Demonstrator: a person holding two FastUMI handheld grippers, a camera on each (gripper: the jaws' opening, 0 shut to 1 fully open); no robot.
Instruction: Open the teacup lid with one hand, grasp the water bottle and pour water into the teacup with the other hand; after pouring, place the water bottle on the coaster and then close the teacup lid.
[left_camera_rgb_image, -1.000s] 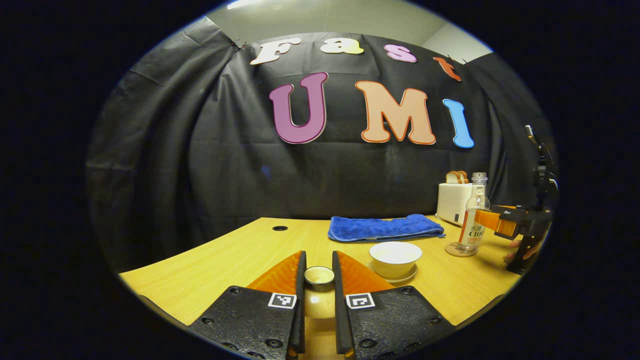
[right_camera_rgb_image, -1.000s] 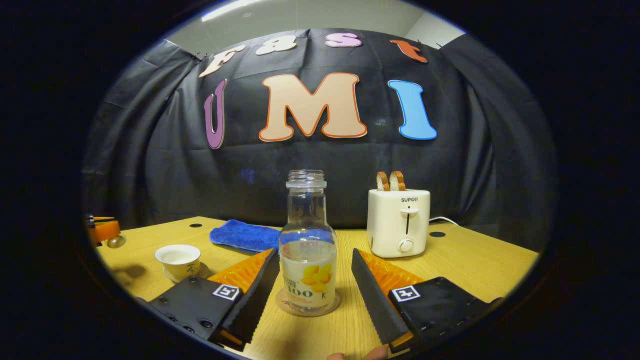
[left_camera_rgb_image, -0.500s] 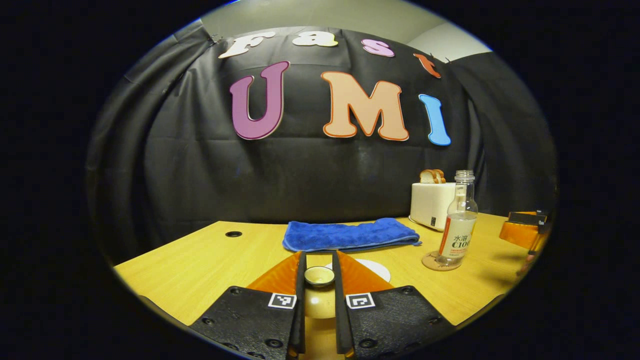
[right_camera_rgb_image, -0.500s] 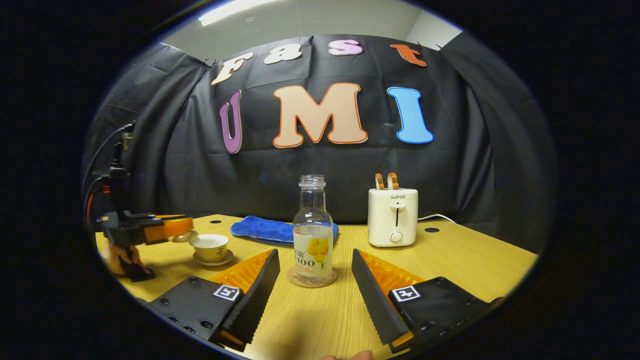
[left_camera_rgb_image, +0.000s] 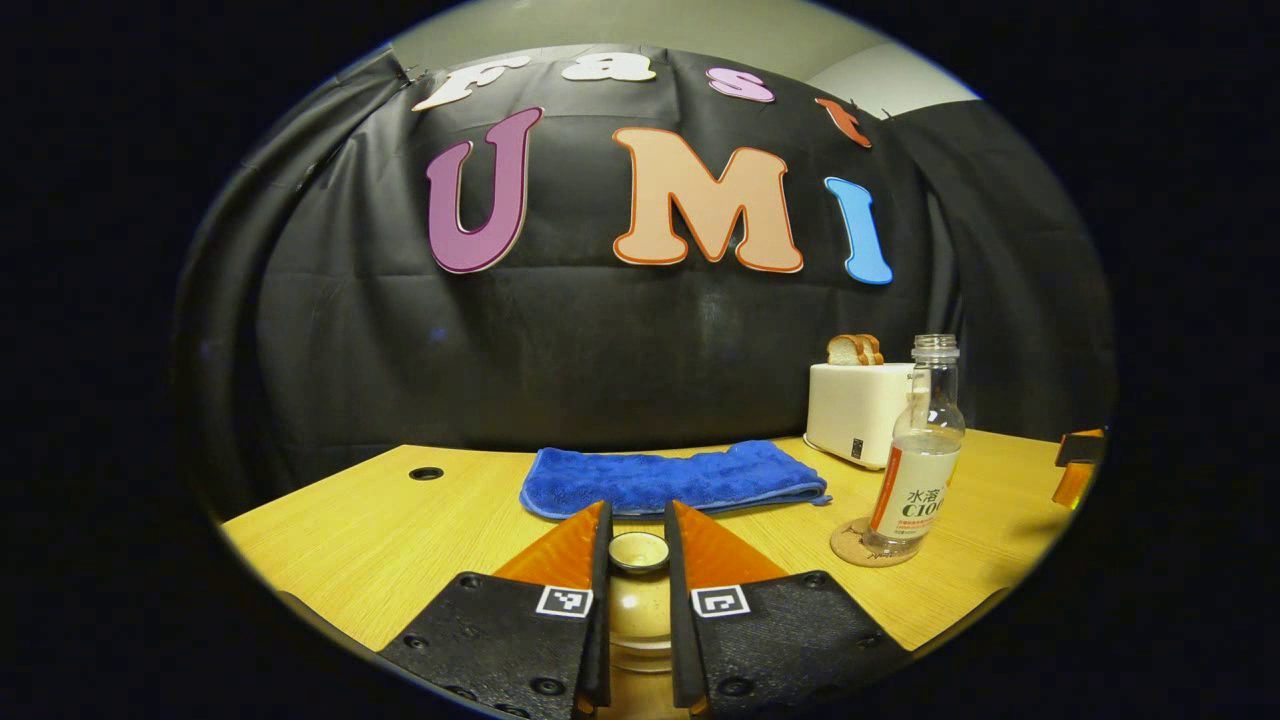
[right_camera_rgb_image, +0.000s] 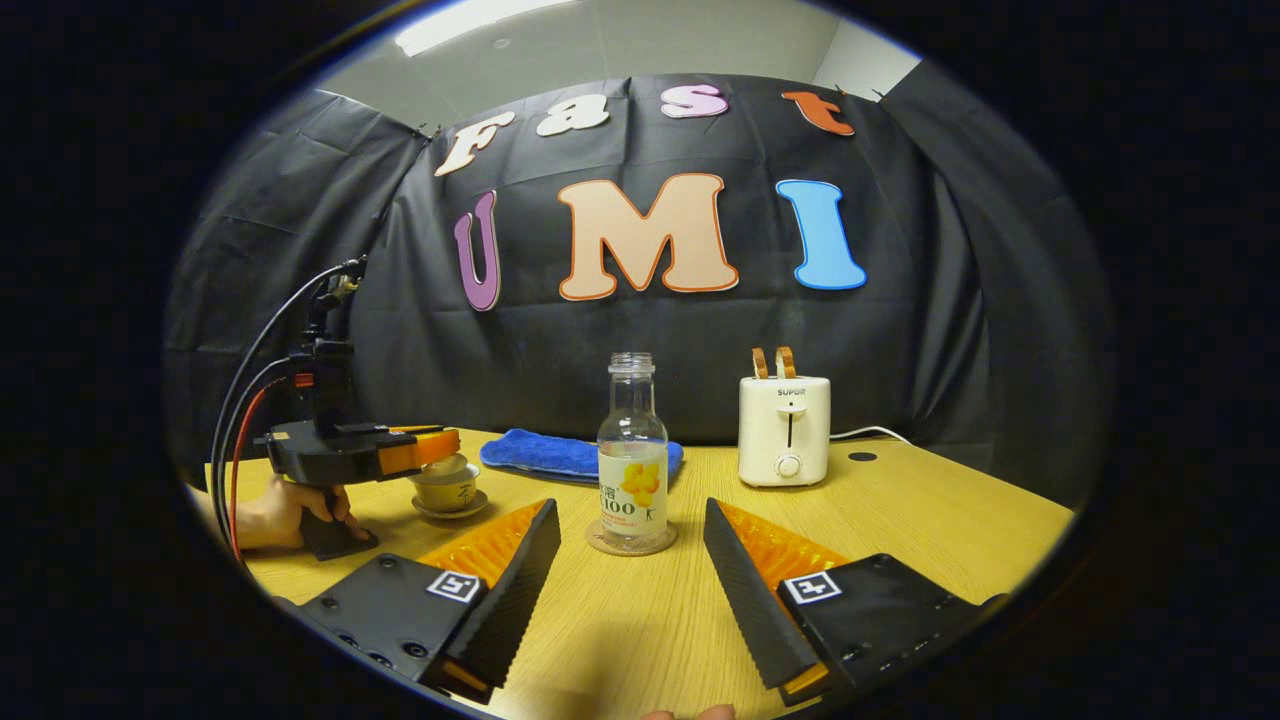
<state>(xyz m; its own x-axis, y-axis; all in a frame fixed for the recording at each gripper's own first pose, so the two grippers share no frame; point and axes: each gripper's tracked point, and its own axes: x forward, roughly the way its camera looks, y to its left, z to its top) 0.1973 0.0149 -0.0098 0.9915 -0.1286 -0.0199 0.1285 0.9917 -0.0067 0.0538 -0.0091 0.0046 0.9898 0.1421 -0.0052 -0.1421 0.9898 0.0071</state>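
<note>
Centrally in the left gripper view, the left gripper (left_camera_rgb_image: 637, 560) is seen nearly closed, its two fingers pinching the round knob of the glazed ceramic teacup lid (left_camera_rgb_image: 638, 552). From the right gripper view, that lid is seen resting on the teacup (right_camera_rgb_image: 446, 488), which sits on a saucer at the left. The right gripper (right_camera_rgb_image: 628, 560) is spread wide and holds nothing. Between and beyond its fingers, the clear plastic water bottle (right_camera_rgb_image: 632, 462) stands upright on a round cork coaster (right_camera_rgb_image: 630, 543), uncapped, mouth upward. A folded blue towel (left_camera_rgb_image: 672, 478) and a white toaster (right_camera_rgb_image: 785, 430) holding bread are set farther back on the wooden table (right_camera_rgb_image: 900, 520).
</note>
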